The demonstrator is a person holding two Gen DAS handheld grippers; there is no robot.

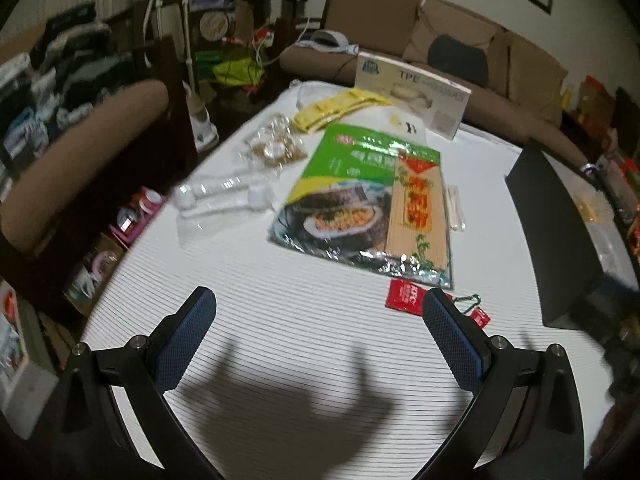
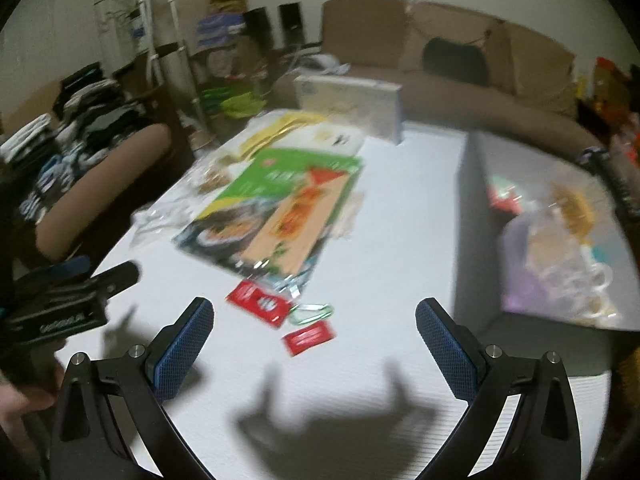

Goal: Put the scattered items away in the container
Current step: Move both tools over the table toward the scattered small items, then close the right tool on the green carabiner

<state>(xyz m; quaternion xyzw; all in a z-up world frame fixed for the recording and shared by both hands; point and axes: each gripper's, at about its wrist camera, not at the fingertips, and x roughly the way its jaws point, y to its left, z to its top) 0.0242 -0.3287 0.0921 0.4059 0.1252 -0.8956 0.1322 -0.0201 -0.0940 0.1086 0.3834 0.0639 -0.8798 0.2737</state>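
Spread wide above a white ribbed tabletop (image 1: 280, 320), blue-padded fingers (image 1: 188, 344) of the left gripper (image 1: 320, 300), holding nothing, shadow cast on the cloth below. Just past its right finger, touching or nearly so in that view, a red KFC sachet (image 1: 405, 301), with a green carabiner (image 1: 472, 301) and a second small red sachet (image 1: 480, 316) beside it. Farther back, flat on the table, a large green sushi-kit package (image 1: 360, 204) picturing a seaweed roll and a bamboo mat. To its left, clear plastic packets (image 1: 224, 200) and a bag of brownish snacks (image 1: 272, 148); behind, yellow sachets (image 1: 336, 110) and an upright white TPE box (image 1: 416, 92). At the table's right edge, a dark container (image 1: 560, 236), its wall facing the left camera.

Likewise parted and empty, hovering over the same table, the right gripper (image 2: 314, 316), blue pads (image 2: 444, 348) clear of everything. Ahead of it, between the fingers in the blurred right-wrist view, the red sachet (image 2: 260, 304), carabiner (image 2: 312, 312) and smaller sachet (image 2: 310, 336), all well apart from the container (image 2: 468, 240) to the right. Inside that container, a jumble of items (image 2: 560, 256), too blurred to identify. Behind the table, a brown sofa (image 2: 460, 60).
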